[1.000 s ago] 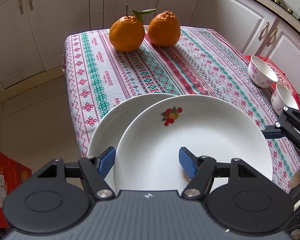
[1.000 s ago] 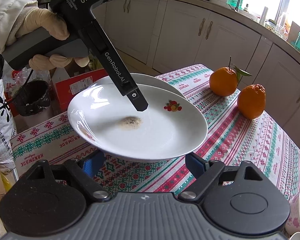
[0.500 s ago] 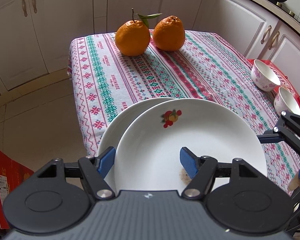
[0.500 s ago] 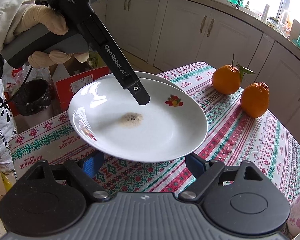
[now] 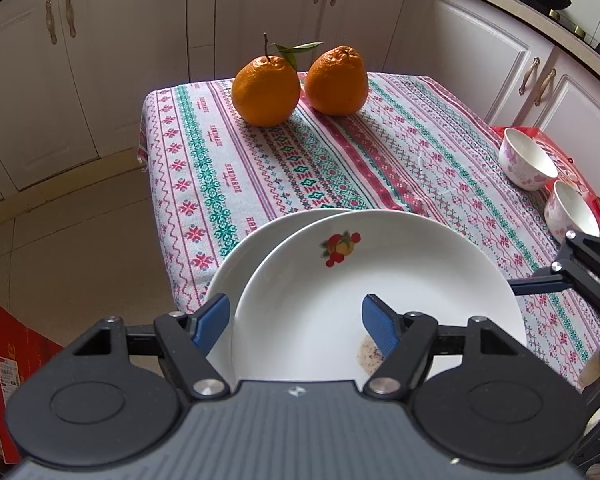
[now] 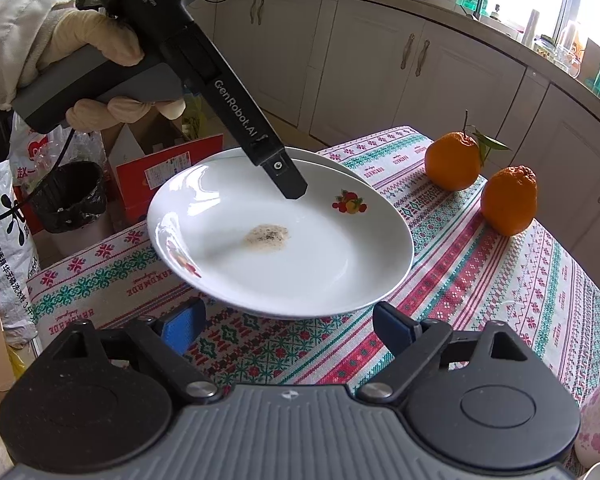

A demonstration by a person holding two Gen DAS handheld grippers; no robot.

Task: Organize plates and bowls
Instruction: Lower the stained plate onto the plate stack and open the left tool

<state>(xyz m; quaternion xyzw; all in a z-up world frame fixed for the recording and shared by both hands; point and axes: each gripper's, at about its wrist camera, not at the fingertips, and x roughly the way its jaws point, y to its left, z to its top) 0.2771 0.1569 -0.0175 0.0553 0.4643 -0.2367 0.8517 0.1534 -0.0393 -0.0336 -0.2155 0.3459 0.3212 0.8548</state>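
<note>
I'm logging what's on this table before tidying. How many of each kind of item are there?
Plates: 2, top plate stacked on lower plate
Bowls: 2, far bowl and near bowl
Oranges: 2, leafy orange and second orange
Total: 6

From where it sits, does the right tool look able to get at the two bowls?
Probably yes: the bowls stand uncovered on the right tool's side, and its opening jaws hold nothing. The plate lies ahead, not between.
</note>
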